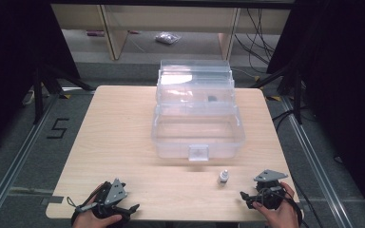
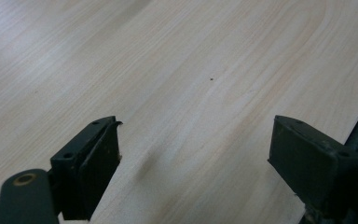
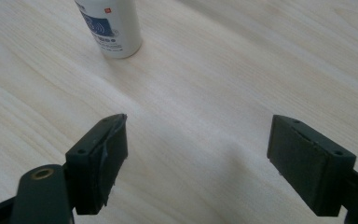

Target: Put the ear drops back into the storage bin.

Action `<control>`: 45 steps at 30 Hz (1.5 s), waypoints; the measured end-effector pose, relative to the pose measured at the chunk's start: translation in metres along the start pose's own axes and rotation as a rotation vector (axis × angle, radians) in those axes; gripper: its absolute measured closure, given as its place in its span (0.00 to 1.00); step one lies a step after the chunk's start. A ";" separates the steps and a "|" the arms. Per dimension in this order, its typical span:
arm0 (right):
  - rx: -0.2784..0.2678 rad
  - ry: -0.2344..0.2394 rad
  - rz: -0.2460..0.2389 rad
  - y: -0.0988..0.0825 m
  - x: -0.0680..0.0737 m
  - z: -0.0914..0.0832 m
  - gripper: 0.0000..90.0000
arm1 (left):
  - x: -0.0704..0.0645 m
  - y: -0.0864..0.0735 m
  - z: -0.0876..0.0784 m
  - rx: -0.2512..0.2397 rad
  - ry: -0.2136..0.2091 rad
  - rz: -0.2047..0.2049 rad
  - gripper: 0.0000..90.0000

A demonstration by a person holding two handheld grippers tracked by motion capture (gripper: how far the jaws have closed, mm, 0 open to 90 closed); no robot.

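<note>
A small white bottle [image 1: 223, 177] with a grey cap stands upright on the wooden table [image 1: 123, 128], just in front of a clear plastic box [image 1: 198, 133] whose lid is raised. In the right gripper view the bottle [image 3: 110, 28] stands ahead and left of the jaws. My right gripper [image 1: 248, 198] rests near the table's front right edge, open, with nothing between its jaws [image 3: 196, 149]. My left gripper [image 1: 132, 211] sits at the front left edge, open too, over bare wood [image 2: 193, 158].
The clear box has a small dark item [image 1: 211, 99] in its upper tray. Beyond the table are wooden furniture legs, cables and a bag [image 1: 167, 38] on the floor. Black tripod legs [image 1: 43, 85] stand at both sides.
</note>
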State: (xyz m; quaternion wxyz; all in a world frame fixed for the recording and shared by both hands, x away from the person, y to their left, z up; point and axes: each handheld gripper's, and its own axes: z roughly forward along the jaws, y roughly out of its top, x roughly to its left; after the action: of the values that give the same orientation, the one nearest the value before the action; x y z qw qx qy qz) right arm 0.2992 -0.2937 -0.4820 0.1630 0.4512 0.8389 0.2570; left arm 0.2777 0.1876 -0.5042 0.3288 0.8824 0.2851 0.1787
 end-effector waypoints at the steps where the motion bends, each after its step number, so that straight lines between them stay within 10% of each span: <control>1: 0.000 0.000 0.000 0.000 0.000 0.000 0.23 | 0.000 0.000 0.000 0.007 -0.005 -0.011 0.17; 8: 0.008 0.024 -0.054 0.004 0.000 -0.001 0.23 | -0.001 0.000 0.002 0.003 0.003 -0.021 0.17; 11: 0.032 0.051 0.007 0.006 0.005 -0.004 0.23 | 0.000 -0.001 0.000 0.009 -0.007 -0.016 0.17; 28: 0.057 0.041 -0.150 0.027 0.009 -0.009 0.27 | 0.000 0.000 0.001 -0.003 0.002 -0.015 0.17; 45: 0.120 0.063 -0.205 0.042 0.021 -0.001 0.28 | 0.000 0.000 0.001 -0.003 0.000 -0.018 0.17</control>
State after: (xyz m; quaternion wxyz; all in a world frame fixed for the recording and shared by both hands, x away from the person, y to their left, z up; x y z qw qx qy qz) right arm 0.3153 -0.2569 -0.4581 0.1348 0.3639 0.8991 0.2025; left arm 0.2782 0.1873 -0.5052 0.3318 0.8793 0.2928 0.1761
